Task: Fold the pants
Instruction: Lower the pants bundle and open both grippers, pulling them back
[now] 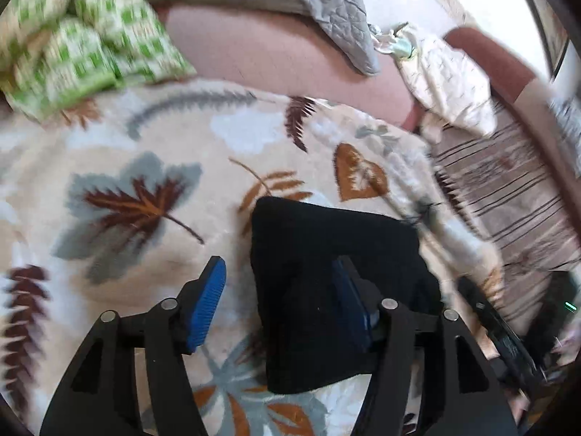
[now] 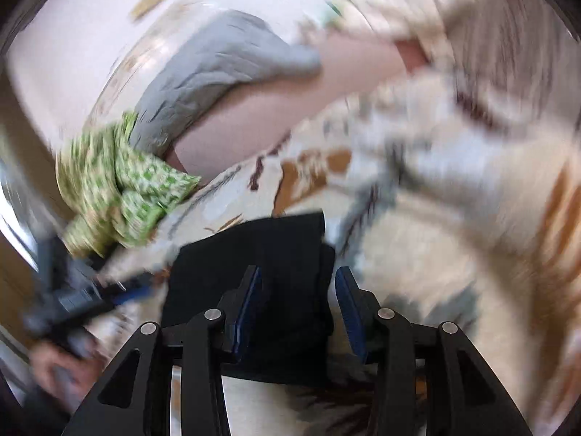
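Your right wrist view is heavily motion-smeared; the left is sharper, blurring toward its edges. Soft daylight fills both, whites blow out along the top, and fisheye bends the rims.

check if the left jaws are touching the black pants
Cannot tell. In the left wrist view the left gripper is open over the black pants; neither blurred view shows contact or a gap.

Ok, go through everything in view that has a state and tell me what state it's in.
Black fabric pants: folded into a compact block, lying on the leaf-print fleece blanket.
Left gripper: jaws open, holding nothing.
Right gripper: jaws open around the pants' edge.
Green checked cloth: crumpled.
Grey quilted blanket: rumpled.
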A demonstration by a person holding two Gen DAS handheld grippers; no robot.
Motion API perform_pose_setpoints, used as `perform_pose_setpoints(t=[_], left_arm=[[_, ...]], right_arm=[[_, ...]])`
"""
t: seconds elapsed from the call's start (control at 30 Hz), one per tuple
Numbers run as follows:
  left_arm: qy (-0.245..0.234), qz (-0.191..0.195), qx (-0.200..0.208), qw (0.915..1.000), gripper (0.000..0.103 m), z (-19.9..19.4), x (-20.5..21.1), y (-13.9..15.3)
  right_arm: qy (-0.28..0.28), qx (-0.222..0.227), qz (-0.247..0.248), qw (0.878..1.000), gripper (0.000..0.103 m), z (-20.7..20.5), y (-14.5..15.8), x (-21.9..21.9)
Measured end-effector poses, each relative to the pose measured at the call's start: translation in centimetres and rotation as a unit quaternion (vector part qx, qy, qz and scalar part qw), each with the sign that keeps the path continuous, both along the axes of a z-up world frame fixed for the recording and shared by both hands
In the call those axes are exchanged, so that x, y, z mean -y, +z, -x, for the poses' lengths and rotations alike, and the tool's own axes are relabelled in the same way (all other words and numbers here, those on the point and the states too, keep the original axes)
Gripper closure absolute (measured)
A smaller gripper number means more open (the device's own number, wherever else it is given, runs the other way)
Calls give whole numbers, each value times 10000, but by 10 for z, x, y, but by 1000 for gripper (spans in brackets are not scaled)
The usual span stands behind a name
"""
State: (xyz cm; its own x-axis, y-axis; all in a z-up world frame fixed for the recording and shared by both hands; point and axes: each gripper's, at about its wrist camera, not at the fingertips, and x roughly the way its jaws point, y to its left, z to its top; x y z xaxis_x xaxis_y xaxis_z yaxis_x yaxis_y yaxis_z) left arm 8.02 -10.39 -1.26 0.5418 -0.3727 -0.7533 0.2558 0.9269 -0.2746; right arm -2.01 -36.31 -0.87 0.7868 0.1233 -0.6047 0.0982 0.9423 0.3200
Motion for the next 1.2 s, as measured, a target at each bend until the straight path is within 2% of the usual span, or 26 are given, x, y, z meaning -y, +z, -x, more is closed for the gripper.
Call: perform_pose_setpoints(t=[0.1, 0.2, 0.33, 0.43, 0.6, 0.93, 1.2], left_arm=[[476, -819, 279, 9951, 35, 20, 17, 13], [433, -1301, 566, 9889, 34, 41, 35, 15], [383, -1981, 1005, 9743, 34, 52, 41, 16], [445, -2024, 979, 9734, 34, 51, 38, 17], [552, -1988, 908, 9743, 34, 47, 33, 16], [552, -1969, 815, 9755, 34, 47, 34, 13], [504, -1923, 724, 9774, 34, 43, 33, 10]], right_arm=[[39, 262, 1311, 9910, 59, 9, 11, -39], [90, 226, 1572, 9873, 59, 17, 8, -51], [-14, -109, 1586, 9873, 59, 27, -1, -51], [87, -227, 1460, 9890, 58, 36, -4, -52], [258, -178, 1631, 9861, 54, 47, -3, -64], [227, -155, 1543, 9876, 54, 54, 1, -61], [409, -3, 1709, 9844, 54, 55, 18, -62]])
